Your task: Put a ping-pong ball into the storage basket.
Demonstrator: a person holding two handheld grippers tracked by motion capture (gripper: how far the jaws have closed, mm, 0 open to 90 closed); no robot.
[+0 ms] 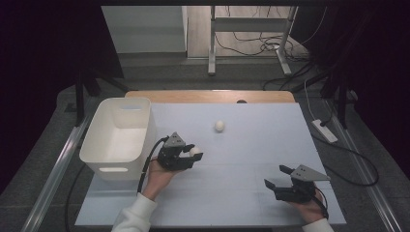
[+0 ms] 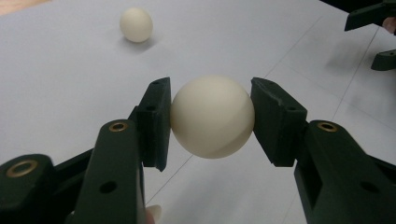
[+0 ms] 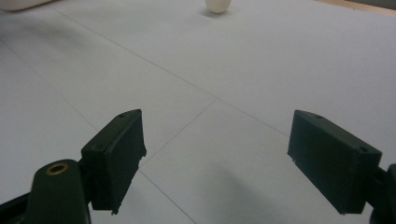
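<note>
My left gripper [image 1: 193,153] is shut on a cream-white ball [image 2: 212,116], its two pads pressing the ball's sides just above the white table [image 1: 251,145]; the held ball [image 1: 195,150] sits to the right of the white bin [image 1: 118,137]. A second white ball [image 1: 220,125] lies loose farther back on the table, and it appears as the far ball [image 2: 136,24] in the left gripper view and as the ball [image 3: 217,5] at the top edge of the right gripper view. My right gripper [image 1: 276,177] rests near the front right with its jaws wide open and nothing between them [image 3: 217,161].
The deep white bin stands at the table's left edge. A wooden strip [image 1: 210,95] runs along the far edge. Metal frame legs and cables lie on the floor beyond. In the left gripper view the right gripper's jaws [image 2: 378,32] show at the top right.
</note>
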